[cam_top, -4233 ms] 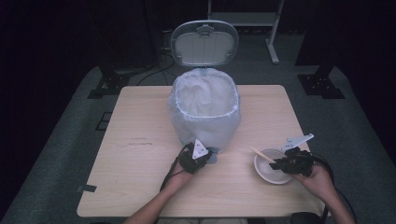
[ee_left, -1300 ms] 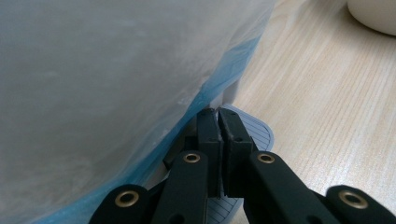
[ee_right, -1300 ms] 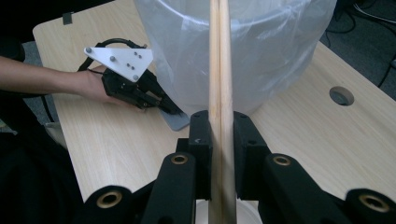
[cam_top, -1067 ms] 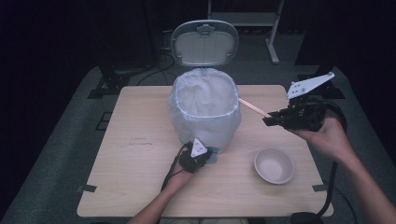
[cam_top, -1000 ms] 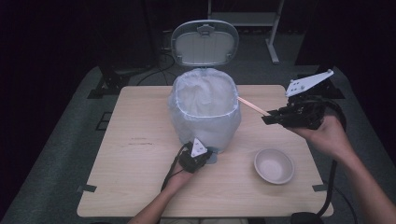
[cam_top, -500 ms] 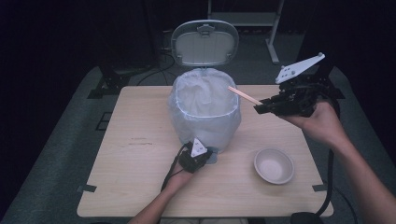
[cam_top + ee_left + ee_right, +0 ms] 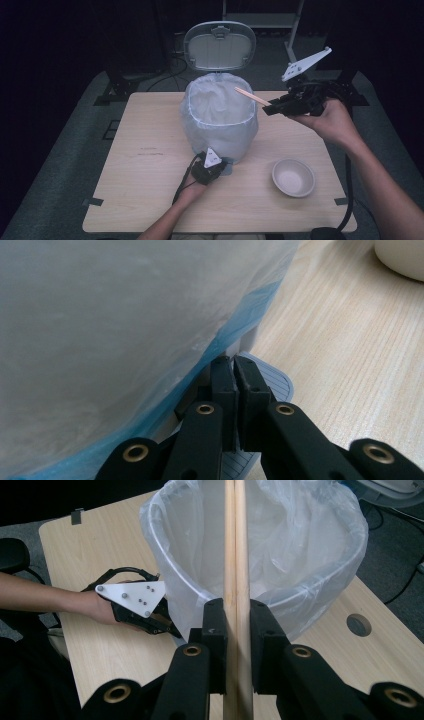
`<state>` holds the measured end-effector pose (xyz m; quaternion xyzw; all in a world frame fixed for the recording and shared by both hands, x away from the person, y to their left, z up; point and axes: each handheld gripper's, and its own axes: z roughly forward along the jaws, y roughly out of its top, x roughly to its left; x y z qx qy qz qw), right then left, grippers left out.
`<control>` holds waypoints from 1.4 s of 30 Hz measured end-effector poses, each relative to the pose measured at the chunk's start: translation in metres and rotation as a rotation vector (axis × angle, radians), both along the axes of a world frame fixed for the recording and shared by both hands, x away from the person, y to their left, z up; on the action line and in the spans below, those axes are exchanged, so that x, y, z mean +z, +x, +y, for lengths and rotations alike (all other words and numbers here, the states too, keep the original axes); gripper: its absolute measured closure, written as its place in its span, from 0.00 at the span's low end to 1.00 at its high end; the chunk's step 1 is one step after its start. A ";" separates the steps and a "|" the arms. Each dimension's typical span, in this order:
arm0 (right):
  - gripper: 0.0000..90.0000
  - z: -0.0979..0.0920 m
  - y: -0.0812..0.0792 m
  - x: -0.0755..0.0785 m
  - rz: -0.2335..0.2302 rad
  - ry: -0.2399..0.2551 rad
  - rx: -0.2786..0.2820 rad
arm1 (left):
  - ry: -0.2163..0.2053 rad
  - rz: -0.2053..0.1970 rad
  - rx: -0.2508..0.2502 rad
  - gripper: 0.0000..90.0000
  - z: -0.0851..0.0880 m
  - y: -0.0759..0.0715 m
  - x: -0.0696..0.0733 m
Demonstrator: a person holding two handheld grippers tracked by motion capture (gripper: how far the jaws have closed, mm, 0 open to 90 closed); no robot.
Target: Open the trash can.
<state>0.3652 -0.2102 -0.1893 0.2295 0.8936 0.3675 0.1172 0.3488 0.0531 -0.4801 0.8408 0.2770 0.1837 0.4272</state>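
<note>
A pedal bin [image 7: 220,120] lined with a clear plastic bag [image 7: 280,555] stands mid-table, its grey lid [image 7: 219,46] raised. My left gripper [image 7: 220,169] is shut with nothing between its fingers; its tips [image 7: 233,365] rest on the bin's grey ribbed pedal [image 7: 277,385] at the foot of the bag. My right gripper [image 7: 272,107] is held in the air to the right of the bin, shut on a pair of wooden chopsticks [image 7: 251,96]. The chopsticks [image 7: 235,540] point over the bin's open mouth, their far ends above the bag's rim.
A shallow pale bowl [image 7: 293,177] sits on the wooden table [image 7: 150,150] at the front right, and its edge [image 7: 400,255] shows beyond the pedal. Dark floor and stands surround the table. The left hand and its gripper [image 7: 150,612] lie low beside the bin.
The right gripper has risen from the bowl with the chopsticks and, over the last second, moved up and left until their tips reach over the bin. The left gripper stays on the pedal.
</note>
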 end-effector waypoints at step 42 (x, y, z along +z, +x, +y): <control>0.88 0.074 0.045 0.013 0.014 -0.067 0.044 | -0.003 0.006 0.006 0.98 0.000 0.000 0.000</control>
